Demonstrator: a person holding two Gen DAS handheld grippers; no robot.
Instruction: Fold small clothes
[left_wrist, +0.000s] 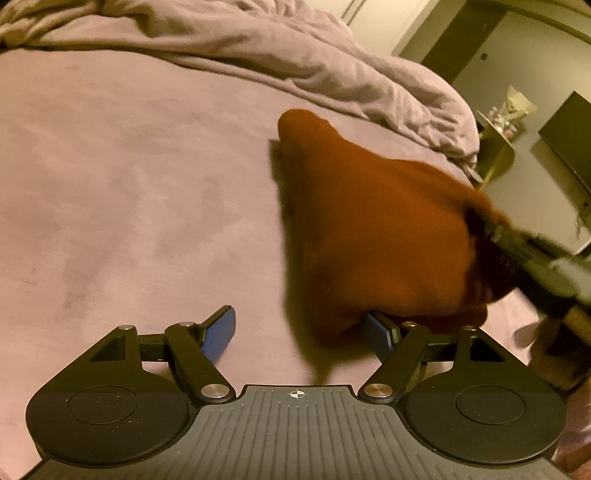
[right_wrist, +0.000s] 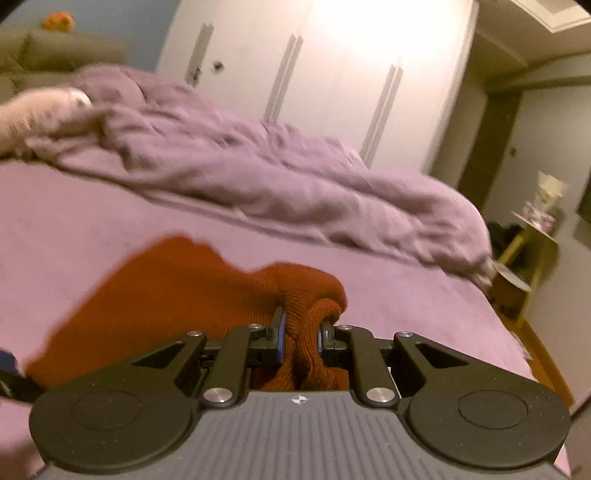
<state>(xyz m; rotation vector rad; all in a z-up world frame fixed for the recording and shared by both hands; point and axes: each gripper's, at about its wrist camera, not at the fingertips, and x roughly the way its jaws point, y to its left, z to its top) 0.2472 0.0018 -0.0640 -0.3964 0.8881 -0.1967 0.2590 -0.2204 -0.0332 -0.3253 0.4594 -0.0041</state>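
One rust-orange knit garment (left_wrist: 373, 229) hangs part-raised over the near right of the bed (left_wrist: 129, 184), its far corner trailing on the purple sheet. The right gripper (right_wrist: 300, 332) has its fingers pinched tight on a bunched edge; the left gripper (left_wrist: 301, 332) stands wide open, holding nothing. Best to take the loose near corner before laying the fold, keeping the cloth taut.
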